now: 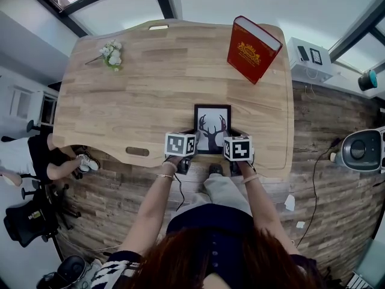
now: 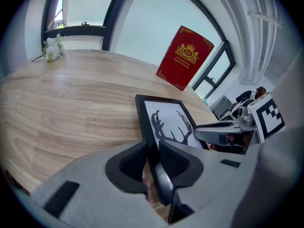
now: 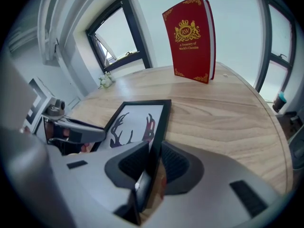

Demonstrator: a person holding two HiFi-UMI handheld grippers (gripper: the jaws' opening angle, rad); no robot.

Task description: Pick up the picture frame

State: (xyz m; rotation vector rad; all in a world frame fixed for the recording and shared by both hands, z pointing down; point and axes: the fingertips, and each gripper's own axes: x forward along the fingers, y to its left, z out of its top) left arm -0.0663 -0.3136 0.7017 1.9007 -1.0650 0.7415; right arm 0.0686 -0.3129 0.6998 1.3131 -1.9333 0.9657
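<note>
The picture frame (image 1: 212,120) is black with a deer-antler print and lies near the front edge of the wooden desk (image 1: 138,101). My left gripper (image 1: 194,141) grips the frame's left border near its near corner. In the left gripper view the border of the frame (image 2: 168,120) sits between both pads of the left gripper (image 2: 151,152), which touch it. My right gripper (image 1: 229,142) holds the right border the same way. In the right gripper view the frame (image 3: 135,122) has its edge clamped in the right gripper (image 3: 153,155). I cannot tell whether the near end is lifted.
A red book (image 1: 252,48) stands upright at the desk's far right. A small white flower sprig (image 1: 111,54) lies at the far left. A white unit with devices (image 1: 310,59) stands beside the desk on the right. A seated person (image 1: 36,155) and an office chair (image 1: 30,221) are at the left.
</note>
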